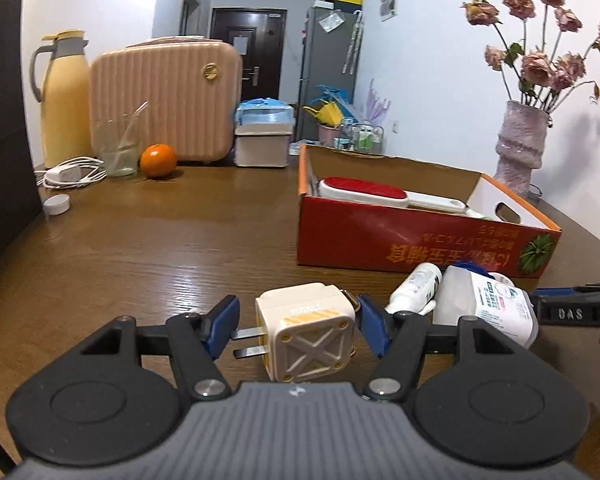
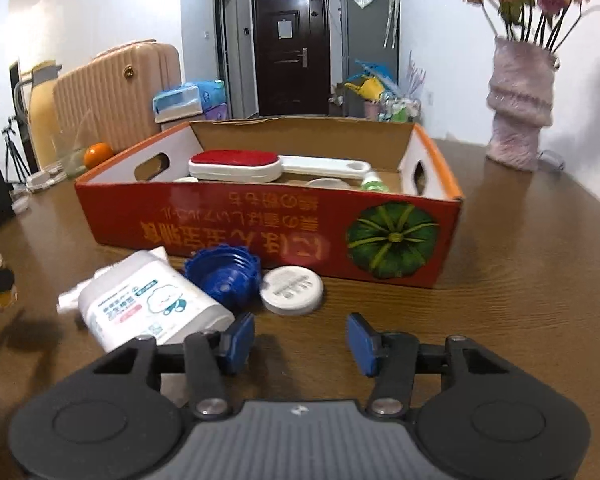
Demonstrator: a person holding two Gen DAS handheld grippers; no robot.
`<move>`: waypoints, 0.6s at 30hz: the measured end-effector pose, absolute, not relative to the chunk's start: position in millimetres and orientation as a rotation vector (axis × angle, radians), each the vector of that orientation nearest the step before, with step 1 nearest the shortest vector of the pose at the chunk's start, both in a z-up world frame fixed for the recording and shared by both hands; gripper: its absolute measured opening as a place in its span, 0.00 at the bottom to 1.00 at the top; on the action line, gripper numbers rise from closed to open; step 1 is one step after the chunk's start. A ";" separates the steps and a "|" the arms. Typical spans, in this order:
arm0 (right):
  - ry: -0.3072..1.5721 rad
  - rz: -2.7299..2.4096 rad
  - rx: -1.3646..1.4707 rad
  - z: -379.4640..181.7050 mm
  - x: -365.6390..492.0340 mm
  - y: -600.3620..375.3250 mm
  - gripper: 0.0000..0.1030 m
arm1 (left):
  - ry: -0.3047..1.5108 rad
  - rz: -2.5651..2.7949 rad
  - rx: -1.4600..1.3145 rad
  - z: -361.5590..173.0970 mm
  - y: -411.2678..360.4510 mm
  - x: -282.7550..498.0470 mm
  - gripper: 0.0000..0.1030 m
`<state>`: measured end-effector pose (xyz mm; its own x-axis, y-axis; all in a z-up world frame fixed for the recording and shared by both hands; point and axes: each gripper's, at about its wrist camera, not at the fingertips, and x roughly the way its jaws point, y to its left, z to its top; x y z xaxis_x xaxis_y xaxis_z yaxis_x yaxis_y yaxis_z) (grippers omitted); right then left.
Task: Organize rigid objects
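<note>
Cream-white cube-shaped plug adapter (image 1: 306, 330) with two metal prongs sits between the blue pads of the left gripper (image 1: 297, 330); the right pad touches its side, the left pad stands just off the prongs, so a firm clamp cannot be confirmed. It hangs over the brown wooden desk (image 1: 159, 248), near the desk's front edge. The right gripper (image 2: 300, 342) has its jaws apart with nothing between them, low over the desk. Just ahead of it lie a white labelled plastic bottle (image 2: 151, 304), a blue ridged cap (image 2: 223, 276) and a round white lid (image 2: 291, 290), all beside the red cardboard box (image 2: 259, 232), which holds a red-and-white lint brush (image 2: 235, 164).
</note>
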<state>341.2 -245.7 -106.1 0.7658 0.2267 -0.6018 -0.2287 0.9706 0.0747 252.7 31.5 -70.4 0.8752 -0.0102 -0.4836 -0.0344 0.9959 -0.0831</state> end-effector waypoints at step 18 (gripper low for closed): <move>0.635 0.189 0.017 -102.4 345.4 -240.5 0.37 | 0.474 -0.023 -0.055 -61.1 20.2 246.3 0.63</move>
